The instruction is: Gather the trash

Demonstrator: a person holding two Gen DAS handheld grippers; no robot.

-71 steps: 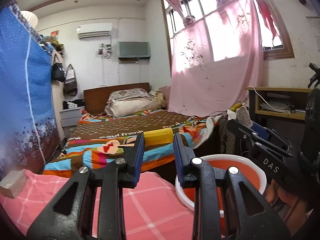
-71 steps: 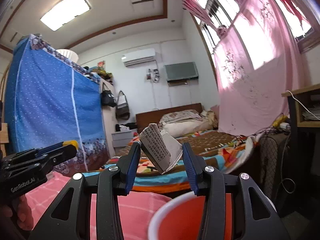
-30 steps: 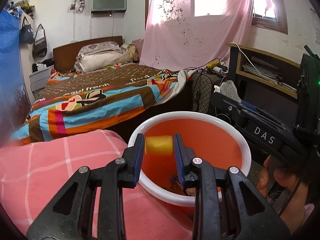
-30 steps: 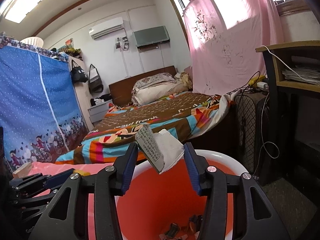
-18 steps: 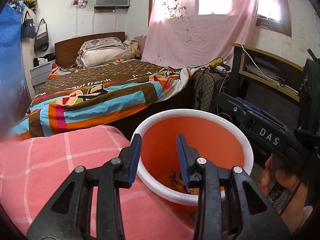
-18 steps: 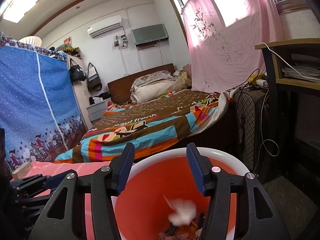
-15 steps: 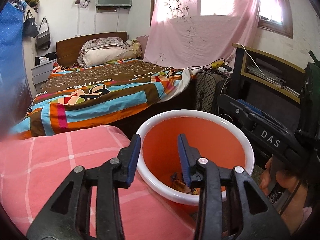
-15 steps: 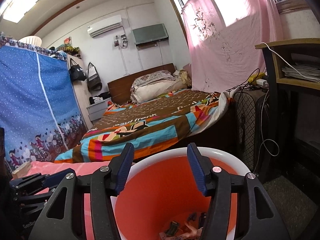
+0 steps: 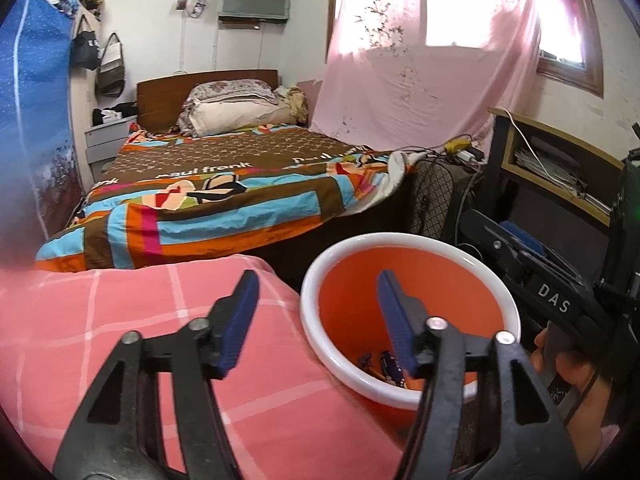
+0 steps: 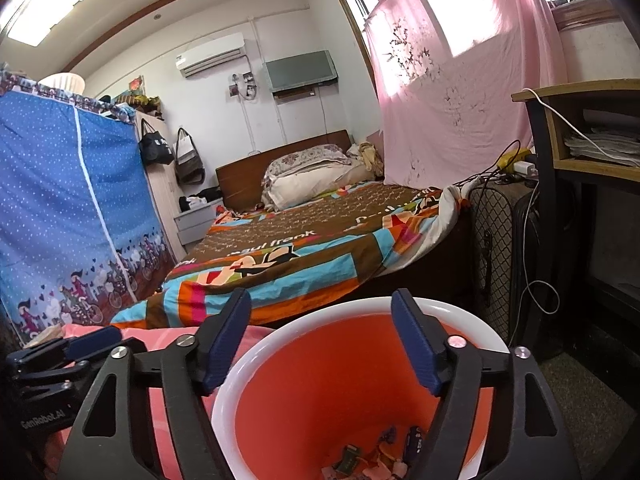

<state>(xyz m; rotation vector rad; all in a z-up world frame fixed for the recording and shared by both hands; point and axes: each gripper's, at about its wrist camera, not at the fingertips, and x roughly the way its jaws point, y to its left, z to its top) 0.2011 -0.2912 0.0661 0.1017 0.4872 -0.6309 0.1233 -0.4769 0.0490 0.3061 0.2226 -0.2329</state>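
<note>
1. Right wrist view: the round orange plastic bin with a white rim [image 10: 360, 392] sits right below the right gripper [image 10: 320, 340], just beside the pink checked cloth [image 10: 168, 400]. Small crumpled wrappers and scraps of trash [image 10: 380, 456] lie at its bottom.
2. Right gripper's jaws are opening, nothing between them. Same for the left gripper [image 9: 316, 320], half over the cloth, half over the bin.
3. Risk, I'd guess: the bin looks light, smooth and thin-walled, so a knock on the glossy rim from either gripper could tip it and spill the scraps.
4. The cloth looks soft and could snag a blue rubbery pad [image 9: 240, 320].
5. Beyond that: the bed with its striped quilt [image 10: 288, 264].
</note>
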